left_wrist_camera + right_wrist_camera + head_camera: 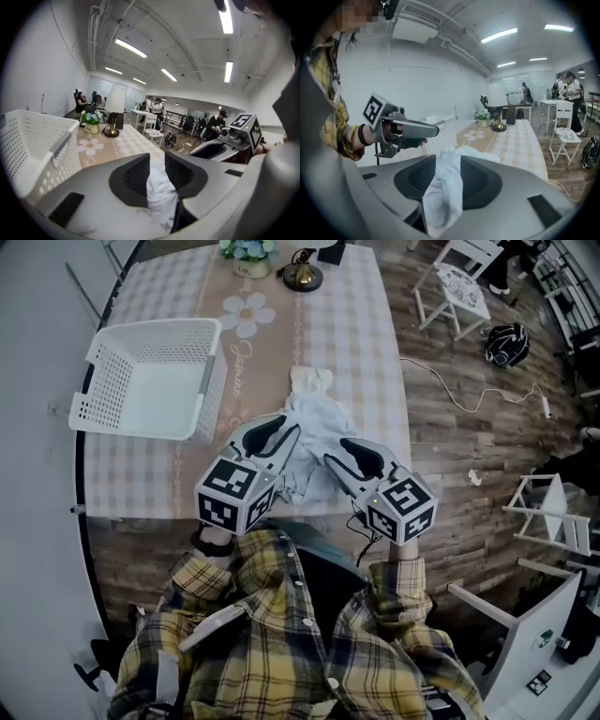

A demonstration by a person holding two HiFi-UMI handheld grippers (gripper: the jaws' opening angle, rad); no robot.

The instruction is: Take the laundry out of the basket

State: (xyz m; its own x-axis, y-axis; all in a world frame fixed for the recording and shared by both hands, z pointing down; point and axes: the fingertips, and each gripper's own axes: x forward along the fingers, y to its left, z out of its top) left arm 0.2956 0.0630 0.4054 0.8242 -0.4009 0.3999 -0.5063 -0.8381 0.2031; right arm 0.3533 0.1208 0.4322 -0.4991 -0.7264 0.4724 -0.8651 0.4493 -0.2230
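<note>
Two grippers share one pale blue-white cloth garment (311,418). In the head view, the left gripper (278,434) and right gripper (349,450) sit side by side at the garment's near edge. Its long axis runs straight away from them over the checked worktop (370,324). It's outside the white perforated plastic basket (155,328), off to the basket's right, and neither hand is nearer. In the left gripper view, the fingers (136,176) are narrow and pinch a fold. In the right gripper view, its fingers (480,180) stand slightly wider, also clamped on cloth.
</note>
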